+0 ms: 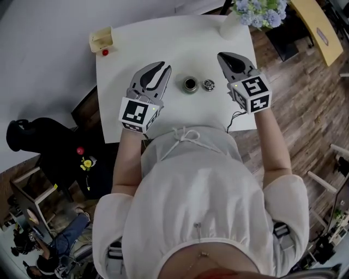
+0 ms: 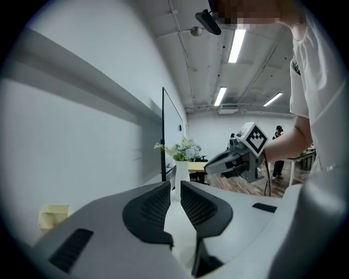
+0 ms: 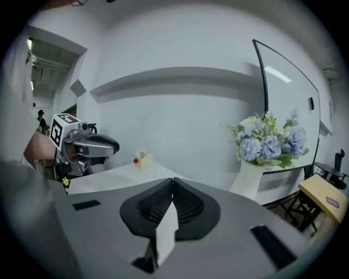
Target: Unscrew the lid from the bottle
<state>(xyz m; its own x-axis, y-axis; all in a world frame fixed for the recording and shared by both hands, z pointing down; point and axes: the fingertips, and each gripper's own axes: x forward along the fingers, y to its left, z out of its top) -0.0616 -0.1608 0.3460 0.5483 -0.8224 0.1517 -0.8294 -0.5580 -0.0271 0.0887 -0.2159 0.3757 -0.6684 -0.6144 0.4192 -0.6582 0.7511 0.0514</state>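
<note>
In the head view a small bottle stands on the white table, its dark round mouth uncovered. Its silvery lid lies just to the right, apart from it. My left gripper hovers left of the bottle; a narrow gap shows between its pads, with nothing in it. My right gripper hovers right of the lid, pads pressed together and empty. Neither gripper touches the bottle or the lid. Both gripper views look over the table and show neither object.
A white vase of blue flowers stands at the table's far right corner. A small beige box and a red ball sit at the far left corner. A wall runs along the far side.
</note>
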